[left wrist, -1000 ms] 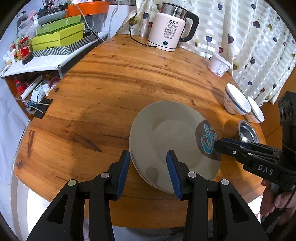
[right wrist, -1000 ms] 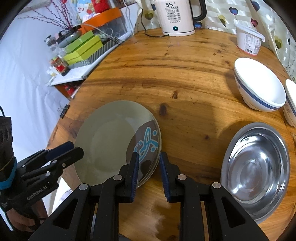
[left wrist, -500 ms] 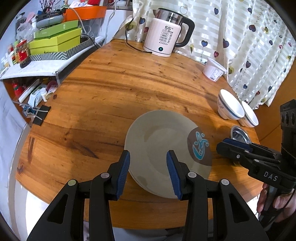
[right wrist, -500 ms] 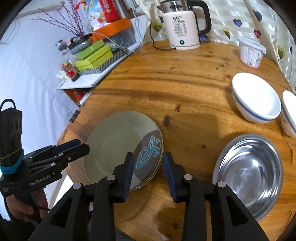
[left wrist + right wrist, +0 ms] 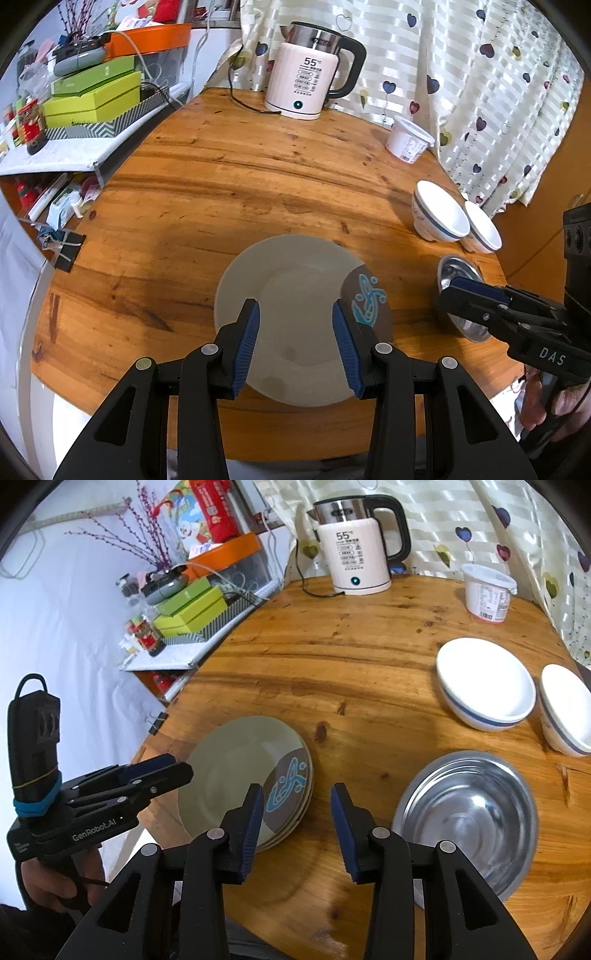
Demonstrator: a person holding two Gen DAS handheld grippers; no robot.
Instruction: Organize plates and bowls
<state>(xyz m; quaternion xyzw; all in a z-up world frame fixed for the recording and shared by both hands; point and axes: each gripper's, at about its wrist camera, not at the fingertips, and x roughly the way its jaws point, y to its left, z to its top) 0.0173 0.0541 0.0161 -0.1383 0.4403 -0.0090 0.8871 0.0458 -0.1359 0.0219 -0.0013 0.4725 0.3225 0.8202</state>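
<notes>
Left tool [image 5: 295,345] half open, empty, above plates [image 5: 295,295]; right tool [image 5: 297,829] opening, empty

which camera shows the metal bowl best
The right wrist view. There the metal bowl shows nearly whole, rim and shiny inside, beside the plates. In the left wrist view the right gripper covers much of the bowl, leaving only a sliver of its rim and inside.

The left gripper [image 5: 295,343] is held tilted down above the near edge of the plate stack [image 5: 295,295], jaws apart, nothing gripped. The right gripper [image 5: 297,827] is held just right of that stack, jaws opening, nothing between them.
</notes>
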